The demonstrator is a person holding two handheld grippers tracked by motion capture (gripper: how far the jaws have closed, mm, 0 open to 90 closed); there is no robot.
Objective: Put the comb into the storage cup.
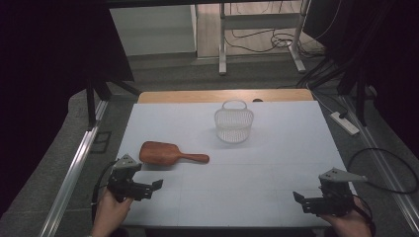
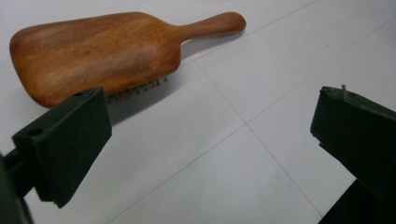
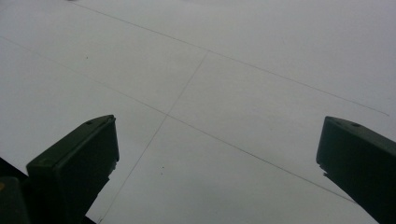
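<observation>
Fingers, left gripper: spread wide apart with nothing between them; in the left gripper view the two black pads stand at either side above bare table.
Fingers, right gripper: likewise wide apart and empty; the right gripper view has its pads over plain white surface crossed by thin seam lines.
Left gripper, place: near the front left corner of the table, held in a hand that comes in over the front edge.
Right gripper, place: near the front right corner, also held in a hand, well apart from the left one.
Hairbrush: wooden, lying flat with its back up toward the left edge, just beyond the left gripper and not touching it; the handle points toward the table's middle. Bristles peek out under its near side in the left gripper view.
Basket: white mesh, upright, toward the middle of the far edge, well apart from the hairbrush and both grippers.
</observation>
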